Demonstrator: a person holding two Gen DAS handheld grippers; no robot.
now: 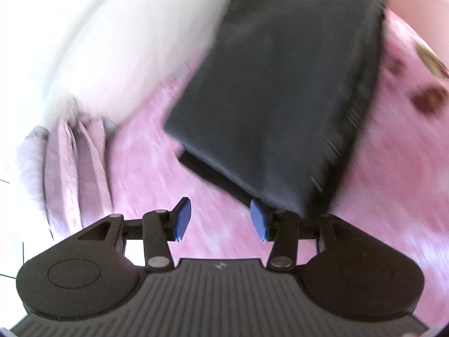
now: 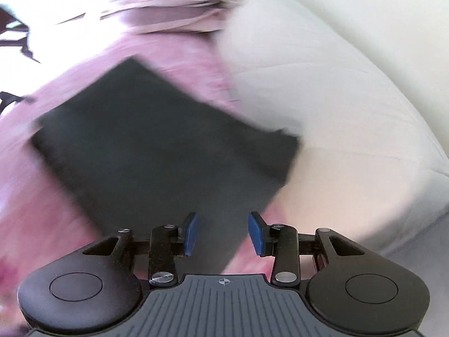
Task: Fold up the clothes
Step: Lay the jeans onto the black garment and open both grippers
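Observation:
A dark grey garment (image 1: 280, 90), folded into a flat rectangle, lies on a pink bedspread (image 1: 157, 174). My left gripper (image 1: 221, 219) is open and empty, just short of the garment's near corner. In the right wrist view the same folded garment (image 2: 157, 146) lies ahead, blurred by motion. My right gripper (image 2: 222, 234) is open and empty, over the garment's near corner.
A white pillow (image 1: 112, 42) lies left of the garment, touching its far edge; it fills the right of the right wrist view (image 2: 322, 84). The pink bedspread (image 2: 33, 210) bunches in folds (image 1: 75, 168) at the bed's edge, with white floor tiles (image 1: 11, 210) beyond.

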